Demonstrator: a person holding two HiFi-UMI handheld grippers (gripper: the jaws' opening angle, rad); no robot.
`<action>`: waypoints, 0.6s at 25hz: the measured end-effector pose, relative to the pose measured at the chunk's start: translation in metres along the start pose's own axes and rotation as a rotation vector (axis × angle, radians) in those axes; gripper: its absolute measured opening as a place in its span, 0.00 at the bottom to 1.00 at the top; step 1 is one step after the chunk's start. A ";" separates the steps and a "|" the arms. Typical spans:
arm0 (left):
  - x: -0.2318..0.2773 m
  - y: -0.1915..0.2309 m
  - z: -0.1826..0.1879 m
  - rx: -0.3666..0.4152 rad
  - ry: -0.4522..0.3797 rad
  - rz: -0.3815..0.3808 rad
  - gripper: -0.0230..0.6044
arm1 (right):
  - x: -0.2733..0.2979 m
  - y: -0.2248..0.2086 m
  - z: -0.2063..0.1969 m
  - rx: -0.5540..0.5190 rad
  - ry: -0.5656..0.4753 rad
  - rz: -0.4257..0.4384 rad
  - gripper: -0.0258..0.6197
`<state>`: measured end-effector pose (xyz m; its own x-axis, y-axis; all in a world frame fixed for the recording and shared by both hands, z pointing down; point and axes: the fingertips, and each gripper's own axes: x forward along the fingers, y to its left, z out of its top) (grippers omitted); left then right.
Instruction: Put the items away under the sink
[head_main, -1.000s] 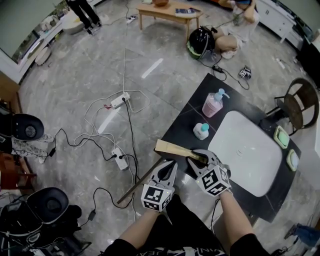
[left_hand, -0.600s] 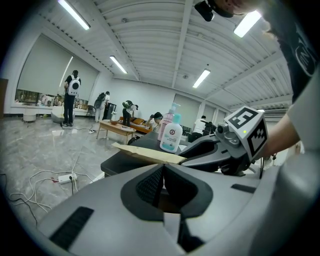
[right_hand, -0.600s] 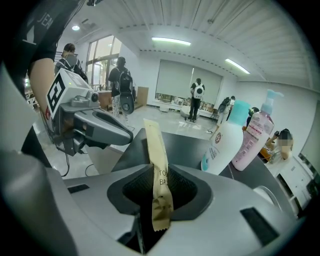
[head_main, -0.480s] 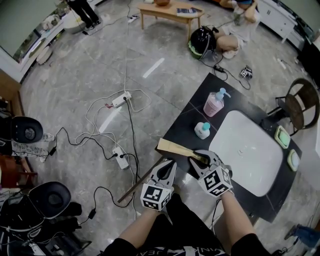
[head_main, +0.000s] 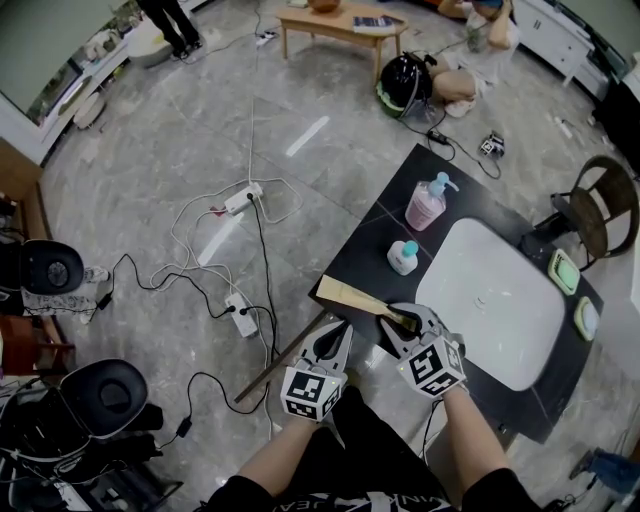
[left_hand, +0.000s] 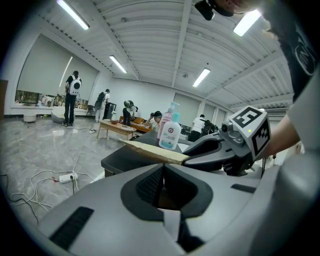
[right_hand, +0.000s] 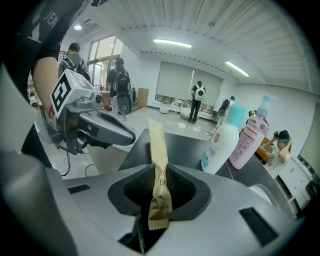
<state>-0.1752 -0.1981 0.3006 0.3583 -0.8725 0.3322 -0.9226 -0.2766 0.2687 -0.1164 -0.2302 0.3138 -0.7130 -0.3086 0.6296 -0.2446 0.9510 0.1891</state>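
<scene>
The paper packet (right_hand: 159, 165) is matt tan kraft paper, crimped at its near end. The counter (head_main: 385, 230) is dark and smooth with a dull sheen. The sink (head_main: 500, 310) is glossy white. The pink bottle (head_main: 428, 207) and the white bottle (head_main: 403, 259) look like plastic. The floor (head_main: 150, 170) is polished grey tile. The left gripper (left_hand: 162, 175) is matt grey plastic with black textured jaws.

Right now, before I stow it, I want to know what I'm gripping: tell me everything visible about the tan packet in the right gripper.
The tan packet is a long, narrow, flat paper sachet, kraft-coloured, with dark print only partly visible and a crimped near end. The right gripper, whose jaws have just been closing, pinches it near that end; the rest juts forward over the corner of the dark counter.
</scene>
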 end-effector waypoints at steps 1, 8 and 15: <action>0.000 -0.001 -0.001 0.001 0.001 0.001 0.05 | -0.001 0.001 -0.001 0.001 -0.001 0.000 0.17; -0.005 -0.003 -0.001 0.005 0.000 0.005 0.05 | -0.005 0.003 -0.002 0.004 -0.008 -0.003 0.17; -0.011 -0.003 -0.001 0.000 -0.002 0.014 0.05 | -0.011 0.005 -0.001 0.006 -0.010 -0.019 0.13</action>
<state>-0.1767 -0.1870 0.2971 0.3450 -0.8770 0.3345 -0.9277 -0.2644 0.2637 -0.1093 -0.2221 0.3084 -0.7145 -0.3266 0.6187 -0.2619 0.9449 0.1963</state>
